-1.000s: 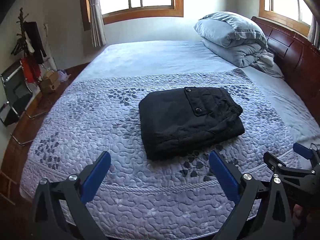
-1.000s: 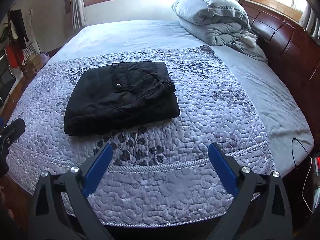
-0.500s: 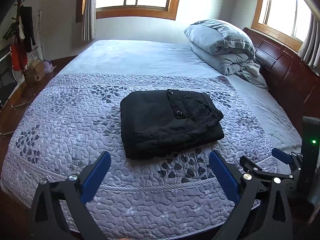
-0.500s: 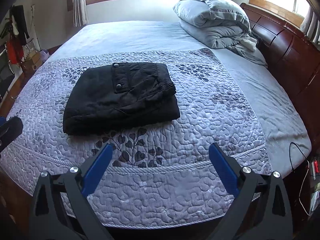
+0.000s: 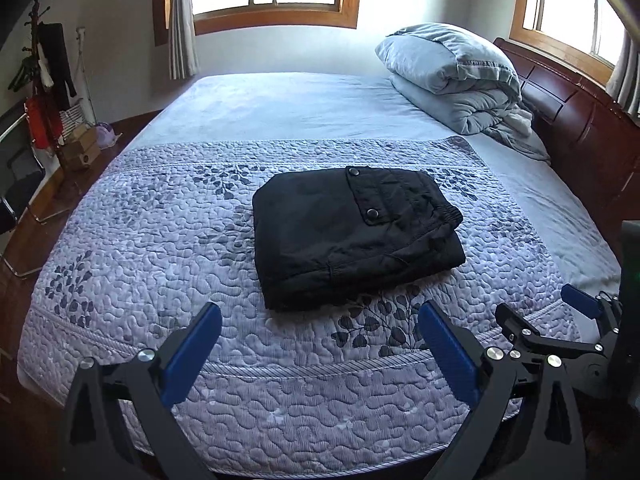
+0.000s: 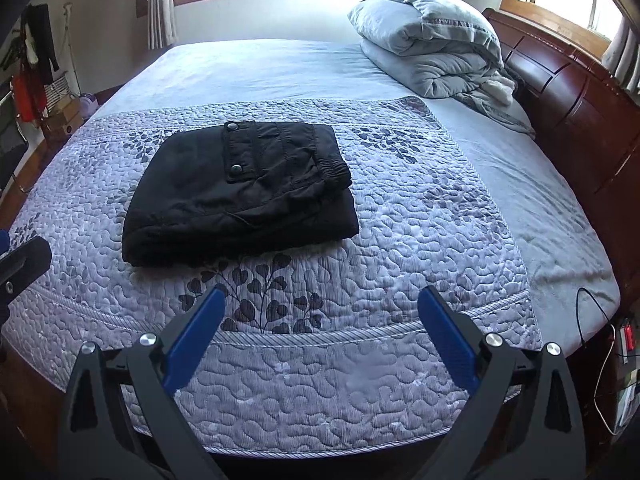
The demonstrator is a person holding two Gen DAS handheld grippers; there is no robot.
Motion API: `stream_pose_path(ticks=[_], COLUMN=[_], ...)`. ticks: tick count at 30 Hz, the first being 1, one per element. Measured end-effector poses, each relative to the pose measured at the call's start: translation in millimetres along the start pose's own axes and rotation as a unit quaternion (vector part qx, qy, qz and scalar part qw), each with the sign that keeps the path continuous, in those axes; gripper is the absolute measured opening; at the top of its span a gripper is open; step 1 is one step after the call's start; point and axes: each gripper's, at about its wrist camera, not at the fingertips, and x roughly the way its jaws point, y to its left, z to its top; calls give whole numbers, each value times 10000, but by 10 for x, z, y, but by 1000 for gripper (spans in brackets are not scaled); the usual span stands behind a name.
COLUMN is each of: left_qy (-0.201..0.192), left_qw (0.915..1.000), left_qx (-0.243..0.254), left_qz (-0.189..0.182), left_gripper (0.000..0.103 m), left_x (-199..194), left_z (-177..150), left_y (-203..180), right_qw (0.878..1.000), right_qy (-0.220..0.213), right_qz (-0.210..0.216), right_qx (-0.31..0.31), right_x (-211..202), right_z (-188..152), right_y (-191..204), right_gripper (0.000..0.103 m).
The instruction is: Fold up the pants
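Black pants (image 5: 352,236) (image 6: 240,196) lie folded into a compact rectangle on the quilted purple bedspread (image 5: 160,248) (image 6: 420,220), pocket flap with two snaps facing up. My left gripper (image 5: 320,320) hovers open over the near edge of the bed, short of the pants and holding nothing. My right gripper (image 6: 322,308) is open too, also back from the pants, nothing between its blue pads. In the left wrist view the right gripper (image 5: 536,316) shows at the right edge.
A folded grey duvet (image 5: 452,76) (image 6: 432,48) rests by the wooden headboard (image 5: 580,120) at the right. A coat stand and boxes (image 5: 60,120) stand on the floor left of the bed. A cable (image 6: 592,320) hangs at the bed's right corner.
Both grippers have drawn back a little from the bed and the left view has swung and steadied. The pants have not moved.
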Motion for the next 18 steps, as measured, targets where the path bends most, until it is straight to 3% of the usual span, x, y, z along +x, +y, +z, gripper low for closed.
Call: stream_pose_path(ticks=[18], left_qy=[180], left_qw=[9998], left_qx=[-54], left_qz=[-14], left_gripper=[99], left_x=[101], left_z=[-12], left_y=[17], right_qw=[10000], right_qy=[-10], right_qz=[-56], right_qx=[5], right_x=[21], right_z=[17], right_y=[-9], right_gripper=[97])
